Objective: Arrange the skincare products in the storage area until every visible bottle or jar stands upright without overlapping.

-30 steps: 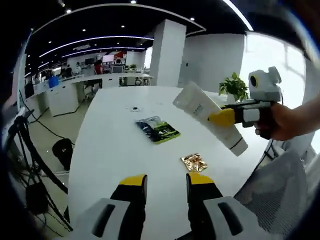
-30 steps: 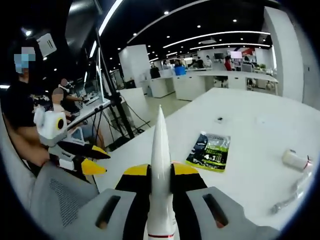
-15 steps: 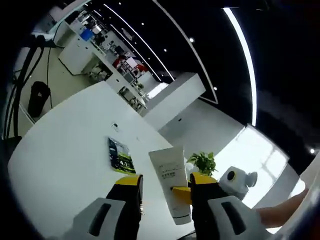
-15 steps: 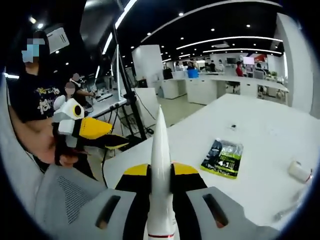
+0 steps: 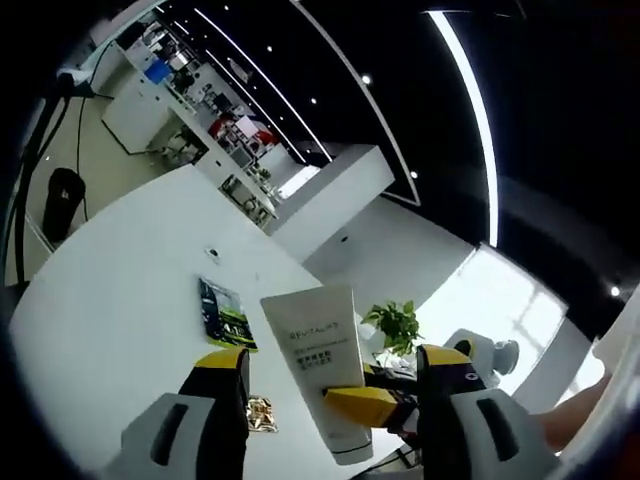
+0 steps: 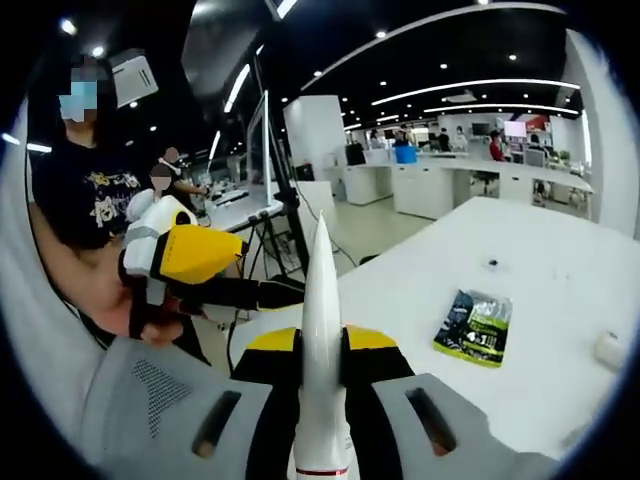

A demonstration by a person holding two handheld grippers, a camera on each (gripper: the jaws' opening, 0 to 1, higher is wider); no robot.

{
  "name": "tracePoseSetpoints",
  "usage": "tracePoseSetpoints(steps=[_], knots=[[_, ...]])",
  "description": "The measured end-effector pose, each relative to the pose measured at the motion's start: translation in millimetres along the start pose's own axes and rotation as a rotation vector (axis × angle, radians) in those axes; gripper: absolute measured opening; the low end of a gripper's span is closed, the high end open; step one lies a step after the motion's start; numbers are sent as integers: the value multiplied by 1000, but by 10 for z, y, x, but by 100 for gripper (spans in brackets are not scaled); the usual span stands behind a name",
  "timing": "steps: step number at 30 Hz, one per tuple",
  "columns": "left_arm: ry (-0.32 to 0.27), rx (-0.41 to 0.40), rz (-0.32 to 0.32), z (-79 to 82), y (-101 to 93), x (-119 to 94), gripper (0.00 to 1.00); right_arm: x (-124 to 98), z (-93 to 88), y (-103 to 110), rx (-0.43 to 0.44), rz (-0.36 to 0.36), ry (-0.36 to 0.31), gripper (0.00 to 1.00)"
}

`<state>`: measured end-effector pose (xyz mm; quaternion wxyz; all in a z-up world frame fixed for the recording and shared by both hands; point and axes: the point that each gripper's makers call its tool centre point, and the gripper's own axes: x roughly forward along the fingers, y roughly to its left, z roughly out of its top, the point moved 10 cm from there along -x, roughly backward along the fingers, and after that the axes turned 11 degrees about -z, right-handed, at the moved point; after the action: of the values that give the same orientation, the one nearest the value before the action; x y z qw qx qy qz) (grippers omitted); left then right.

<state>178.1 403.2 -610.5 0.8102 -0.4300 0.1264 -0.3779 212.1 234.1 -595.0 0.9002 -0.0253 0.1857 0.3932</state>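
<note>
Left gripper view: the left tool (image 5: pixel 325 385) stands with its jaws wide apart, and between them hangs the white tube (image 5: pixel 318 362), which the right tool (image 5: pixel 372 402) pinches near its lower end, coming in from the right. I judge this a handover set-up: the tube is held up in the air so that the left tool can close on its broad printed face, though no jaw of the left tool touches it yet. Under it lies the white desk (image 5: pixel 110 290), with a dark green packet (image 5: pixel 222 314) further off and a small gold sachet (image 5: pixel 261 413) near the left jaw.

In the right gripper view, the left tool (image 6: pixel 265 291) reaches in from the left, held by a hand (image 6: pixel 125 312), its tips well short of the tube (image 6: pixel 321 345). The right tool (image 6: pixel 321 352) is clamped on the tube, which is seen edge-on as a thin white blade tapering upward to its flat sealed end. The tube is plain white with small dark lettering and a cap end pointing down; it is aloft over the desk (image 6: pixel 560 330), not standing.
</note>
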Motion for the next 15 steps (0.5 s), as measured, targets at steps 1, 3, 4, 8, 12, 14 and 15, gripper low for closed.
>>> tracePoseSetpoints(steps=[1,3,4,8,12,14,15], knots=[[-10,-13,-7,11,0,-7,69,-6,6,9,-2,3,-3,13],[-21,-31,-12,21,9,-12,66,-23,15,34,-7,11,-8,13],[-22,-38,-13,21,14,-9,65,-28,13,38,-10,14,-8,13],[-5,-85,-19,12,35,-7,56,-42,1,83,-10,43,-6,13],[16,-104,-28,-12,25,5,54,-29,0,145,-42,48,8,13],[44,-99,-21,-34,39,19,53,-18,12,179,-39,69,9,13],[56,-99,-19,-42,44,20,53,-14,18,193,-25,80,6,13]])
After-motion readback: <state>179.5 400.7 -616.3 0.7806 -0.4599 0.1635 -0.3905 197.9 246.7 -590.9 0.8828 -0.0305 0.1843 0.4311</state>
